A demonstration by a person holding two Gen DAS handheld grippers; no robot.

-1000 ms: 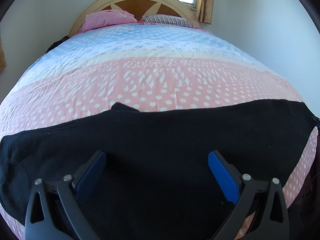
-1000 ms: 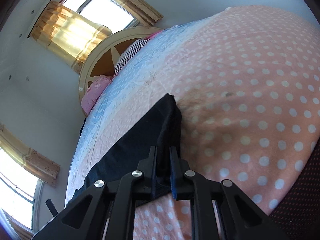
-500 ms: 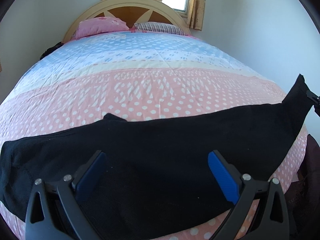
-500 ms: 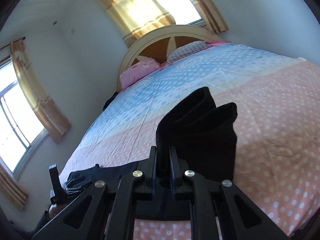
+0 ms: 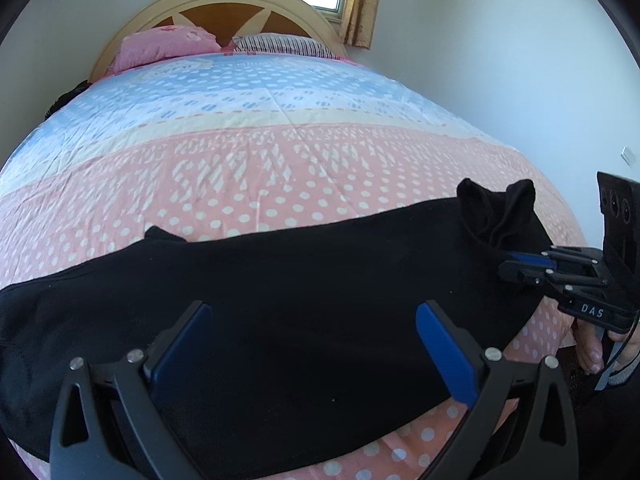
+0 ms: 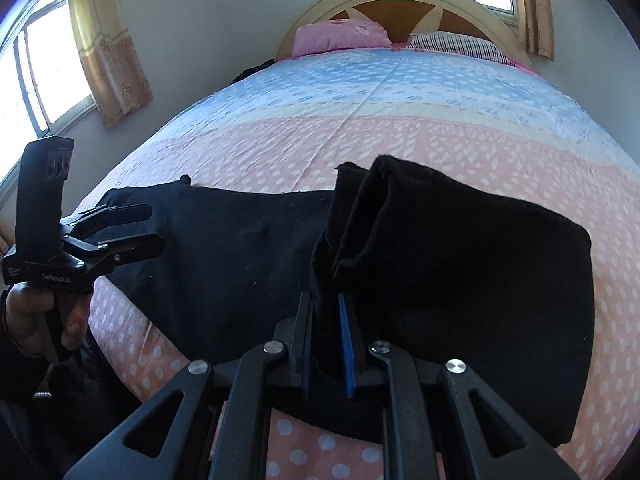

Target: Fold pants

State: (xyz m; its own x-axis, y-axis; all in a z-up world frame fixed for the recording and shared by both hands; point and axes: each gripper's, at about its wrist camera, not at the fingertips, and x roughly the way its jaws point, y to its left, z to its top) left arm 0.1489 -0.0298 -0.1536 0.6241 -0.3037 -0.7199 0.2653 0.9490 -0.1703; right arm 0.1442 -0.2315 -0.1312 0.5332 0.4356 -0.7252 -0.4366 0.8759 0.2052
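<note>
Black pants (image 5: 304,300) lie across the bed (image 5: 256,160). Right claw (image 6: 330,332) is pinched shut on the raised cuffs (image 6: 372,216) — left claw (image 5: 312,344) gapes empty above. Risk: thick bunched cloth slipping free mid-fold, skewing the layers.

Home bedroom: bed (image 5: 256,168), pillows (image 5: 164,46), curtained window (image 6: 104,40).

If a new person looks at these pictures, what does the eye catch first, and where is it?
First, the black pants lying across the near, pink end of the bedspread. Next, the right gripper shut on a bunched end of them, lifted over the rest. The left gripper hangs open above the pants.
</note>
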